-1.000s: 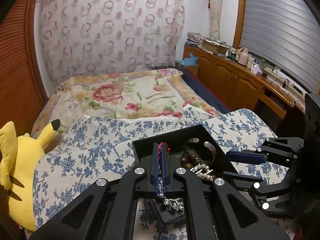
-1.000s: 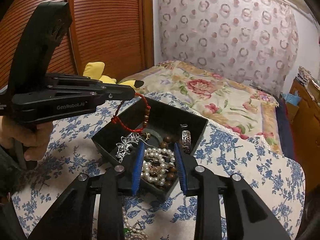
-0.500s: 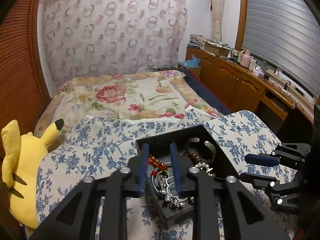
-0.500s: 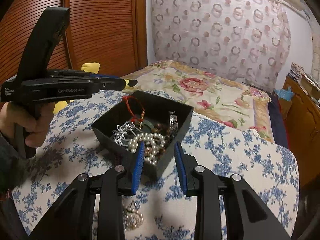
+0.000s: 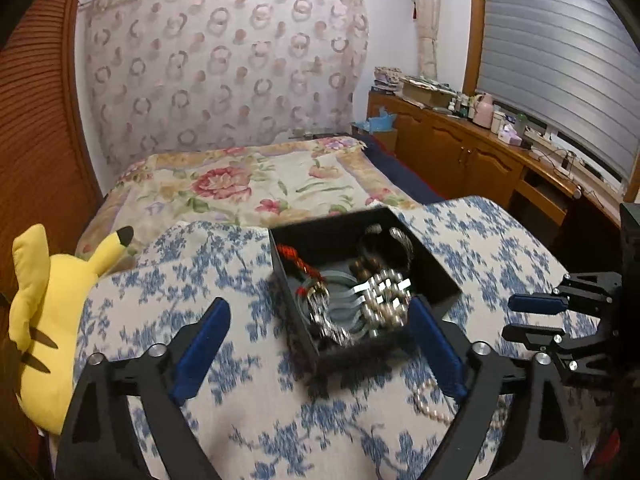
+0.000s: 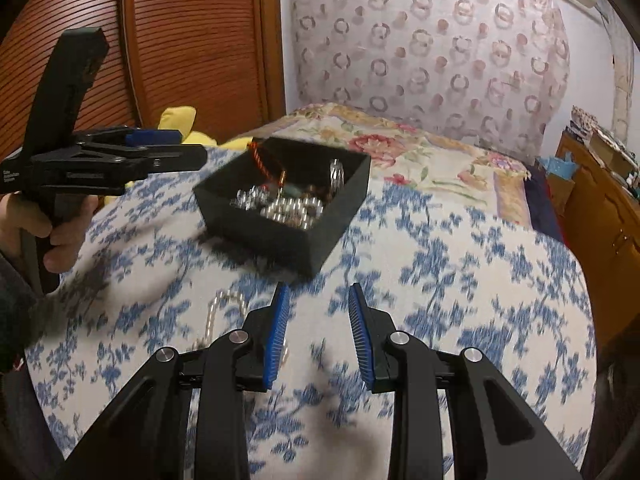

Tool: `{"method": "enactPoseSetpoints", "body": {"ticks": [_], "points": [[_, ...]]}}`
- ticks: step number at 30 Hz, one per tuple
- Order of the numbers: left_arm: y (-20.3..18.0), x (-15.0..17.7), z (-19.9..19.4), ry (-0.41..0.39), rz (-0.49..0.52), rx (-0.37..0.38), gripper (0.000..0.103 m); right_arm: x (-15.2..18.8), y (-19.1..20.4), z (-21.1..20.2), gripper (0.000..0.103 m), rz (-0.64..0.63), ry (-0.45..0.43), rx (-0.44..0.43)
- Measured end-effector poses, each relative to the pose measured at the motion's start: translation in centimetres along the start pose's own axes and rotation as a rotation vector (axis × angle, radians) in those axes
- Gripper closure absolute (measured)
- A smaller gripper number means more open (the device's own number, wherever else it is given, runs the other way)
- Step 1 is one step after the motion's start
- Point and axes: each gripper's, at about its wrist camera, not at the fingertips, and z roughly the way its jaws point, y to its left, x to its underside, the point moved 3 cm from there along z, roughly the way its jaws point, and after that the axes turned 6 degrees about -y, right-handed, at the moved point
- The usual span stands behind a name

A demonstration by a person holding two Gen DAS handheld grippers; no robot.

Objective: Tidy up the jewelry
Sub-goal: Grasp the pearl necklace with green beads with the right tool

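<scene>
Red cord bracelet (image 5: 298, 262) dropped into the square black jewelry box (image 5: 436, 268).
My left gripper (image 5: 320, 316) was opening, empty — right gripper (image 6: 316, 312) part-open, empty; white pearl strand (image 6: 224, 312) remained outside.

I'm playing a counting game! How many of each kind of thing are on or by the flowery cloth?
Grippers: 2 (left gripper, jaws opening, empty; right gripper)
Black jewelry box: 1
Pearl strand on the cloth: 1
Yellow plush toy: 1
Total: 5
</scene>
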Motion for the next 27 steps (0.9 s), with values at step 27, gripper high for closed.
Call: {"method": "enactPoseSetpoints", "body": {"ticks": [27], "points": [[-1.6,6.1,-0.3,0.121,-0.014,0.059,0.013,3.1,4.0,1.3,0.086,-0.093,0.118,-0.071]]}}
